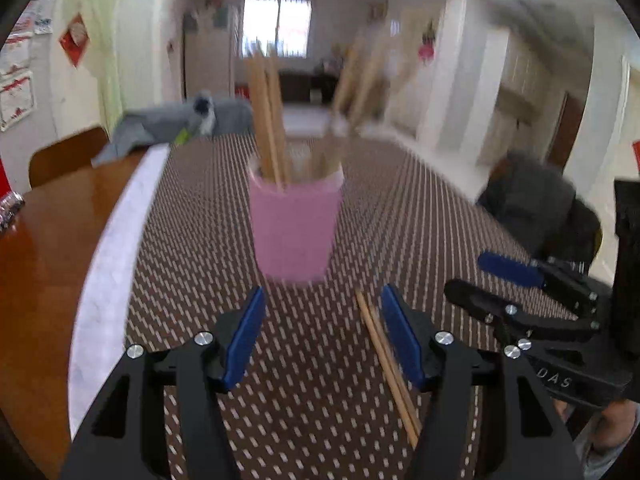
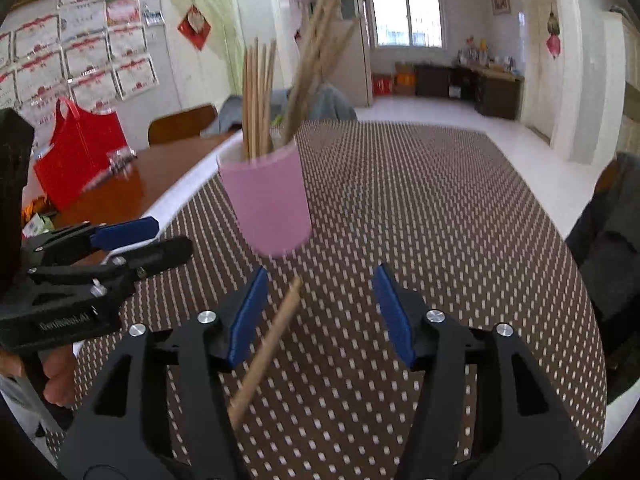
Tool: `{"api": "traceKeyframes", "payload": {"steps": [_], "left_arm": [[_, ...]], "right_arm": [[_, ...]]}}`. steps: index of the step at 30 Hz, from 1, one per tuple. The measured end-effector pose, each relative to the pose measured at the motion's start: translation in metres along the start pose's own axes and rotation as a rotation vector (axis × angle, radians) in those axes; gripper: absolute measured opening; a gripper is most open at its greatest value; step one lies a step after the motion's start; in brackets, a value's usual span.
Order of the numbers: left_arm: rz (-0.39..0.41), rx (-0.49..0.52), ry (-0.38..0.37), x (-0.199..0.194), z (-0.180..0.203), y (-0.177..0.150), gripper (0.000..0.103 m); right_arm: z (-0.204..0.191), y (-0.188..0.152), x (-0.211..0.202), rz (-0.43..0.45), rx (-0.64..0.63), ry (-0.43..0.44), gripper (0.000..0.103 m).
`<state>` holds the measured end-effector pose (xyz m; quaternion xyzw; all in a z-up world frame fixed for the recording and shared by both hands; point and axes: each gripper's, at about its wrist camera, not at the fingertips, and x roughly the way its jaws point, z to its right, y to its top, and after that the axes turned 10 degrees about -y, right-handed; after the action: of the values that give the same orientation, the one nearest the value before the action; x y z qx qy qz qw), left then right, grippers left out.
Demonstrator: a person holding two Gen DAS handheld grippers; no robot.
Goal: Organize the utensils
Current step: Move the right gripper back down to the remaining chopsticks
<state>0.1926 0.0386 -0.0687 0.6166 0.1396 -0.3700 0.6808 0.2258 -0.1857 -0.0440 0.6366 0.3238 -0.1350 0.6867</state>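
- Left gripper [image 1: 323,336] low over the dotted brown mat [image 1: 328,420], jaws spread wide, nothing between the blue pads.
- Pair of chopsticks [image 1: 386,364] flat on the mat just inside the left gripper's right-hand finger; pads not pressing on them.
- Right gripper [image 2: 320,316] also spread apart. One loose chopstick [image 2: 266,350] slants across the gap close to its left-hand pad; touching or not, cannot tell. No grip on it.
- Each gripper shows at the edge of the other's view, side by side, near but apart.
- Pink cup [image 1: 294,228] upright on the mat just ahead of both grippers, holding two bunches of chopsticks: one standing straight, one leaning right.
- Wooden table [image 1: 36,248] left of the mat; red bag [image 2: 78,156] on it, further back.
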Motion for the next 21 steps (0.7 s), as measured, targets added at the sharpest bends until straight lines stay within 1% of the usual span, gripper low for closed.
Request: {"api": "traceKeyframes", "payload": {"steps": [1,5,7,9,11,15,18,21], "left_arm": [[-0.053,-0.004,-0.012,0.008,0.003,-0.005,0.060],[-0.180,-0.010,-0.030,0.027,0.009,-0.018,0.060],[-0.215,0.014,-0.014,0.033,0.013,-0.025,0.060],[-0.248,0.038,0.022,0.040,0.017,-0.030,0.060],[-0.284,0.049,0.026,0.047,0.018,-0.035,0.060],[-0.321,0.080,0.034,0.056,0.026,-0.043,0.060],[-0.308,0.111,0.054,0.058,0.032,-0.044,0.060],[-0.323,0.121,0.066,0.064,0.037,-0.043,0.060]], "right_arm": [[0.001,-0.005,0.002,-0.020,-0.008,-0.007,0.058],[0.011,-0.018,0.006,-0.058,0.007,-0.012,0.059],[0.017,-0.022,0.006,-0.065,0.024,-0.004,0.060],[0.026,-0.029,0.005,-0.072,0.039,0.001,0.060],[0.028,-0.029,0.004,-0.075,0.046,0.003,0.061],[0.031,-0.033,0.005,-0.083,0.058,0.011,0.061],[0.033,-0.035,0.005,-0.088,0.061,0.016,0.061],[0.034,-0.036,0.005,-0.091,0.062,0.019,0.062]]}}
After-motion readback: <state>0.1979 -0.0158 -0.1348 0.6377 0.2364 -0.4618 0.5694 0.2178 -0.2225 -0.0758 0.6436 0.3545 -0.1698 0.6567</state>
